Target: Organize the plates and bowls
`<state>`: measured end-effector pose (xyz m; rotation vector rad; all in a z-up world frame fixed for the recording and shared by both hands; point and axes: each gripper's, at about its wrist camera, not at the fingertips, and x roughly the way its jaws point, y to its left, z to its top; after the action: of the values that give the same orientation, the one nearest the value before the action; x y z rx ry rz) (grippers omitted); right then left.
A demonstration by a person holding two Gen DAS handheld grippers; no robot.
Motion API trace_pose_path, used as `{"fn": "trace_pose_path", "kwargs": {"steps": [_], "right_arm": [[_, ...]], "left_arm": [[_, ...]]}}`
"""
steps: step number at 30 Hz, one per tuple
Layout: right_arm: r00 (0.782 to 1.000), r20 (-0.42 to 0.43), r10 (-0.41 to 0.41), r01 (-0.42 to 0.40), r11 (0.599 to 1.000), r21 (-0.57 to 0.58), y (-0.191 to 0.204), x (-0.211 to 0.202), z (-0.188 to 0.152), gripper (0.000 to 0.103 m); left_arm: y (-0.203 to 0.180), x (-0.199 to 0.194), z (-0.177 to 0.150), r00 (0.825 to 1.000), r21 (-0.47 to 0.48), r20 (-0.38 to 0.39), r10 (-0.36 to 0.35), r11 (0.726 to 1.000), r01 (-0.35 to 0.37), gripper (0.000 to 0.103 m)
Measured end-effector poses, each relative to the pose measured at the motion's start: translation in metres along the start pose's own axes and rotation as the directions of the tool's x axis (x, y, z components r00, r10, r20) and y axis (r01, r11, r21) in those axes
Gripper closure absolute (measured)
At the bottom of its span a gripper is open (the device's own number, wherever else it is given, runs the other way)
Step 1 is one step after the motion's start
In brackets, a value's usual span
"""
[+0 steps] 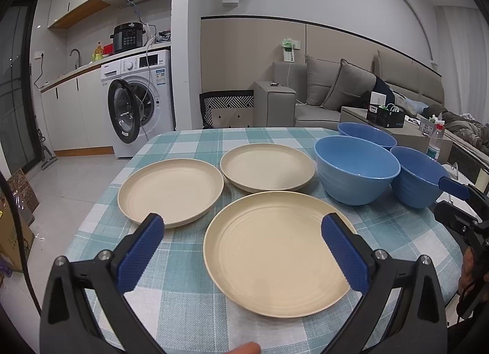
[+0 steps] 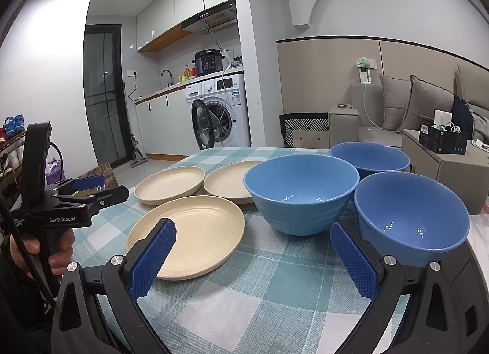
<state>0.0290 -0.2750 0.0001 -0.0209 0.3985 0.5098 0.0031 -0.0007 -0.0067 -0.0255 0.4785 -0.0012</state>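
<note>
Left wrist view: left gripper (image 1: 243,251) spread wide, nothing held, hovering above near cream plate (image 1: 275,254) on checked tablecloth (image 1: 183,299). Two more cream plates beyond, far-left plate (image 1: 170,190) and far-middle plate (image 1: 267,167), all three close together, rims almost meeting; touching or not, cannot tell. To the right, three blue bowls, upright: middle bowl (image 1: 356,169), far bowl (image 1: 366,134), right bowl (image 1: 418,178), standing close together. Right wrist view: right gripper (image 2: 252,257) likewise released and empty, fingers (image 2: 152,257) apart over tablecloth between near cream plate (image 2: 195,234) and nearest blue bowl (image 2: 412,216). Washing machine (image 1: 139,103) with open door and grey sofa (image 1: 336,94) behind.
</note>
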Motion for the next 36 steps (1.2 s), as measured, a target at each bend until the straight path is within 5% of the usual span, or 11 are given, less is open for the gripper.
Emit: {"fn": "trace_pose_path", "kwargs": {"steps": [36], "right_arm": [[1.0, 0.001, -0.004, 0.004, 1.0, -0.008, 0.0026, 0.0031, -0.0016, 0.0]], "left_arm": [[0.0045, -0.0006, 0.0003, 1.0, -0.002, -0.001, 0.005, 1.0, -0.005, 0.0]]}}
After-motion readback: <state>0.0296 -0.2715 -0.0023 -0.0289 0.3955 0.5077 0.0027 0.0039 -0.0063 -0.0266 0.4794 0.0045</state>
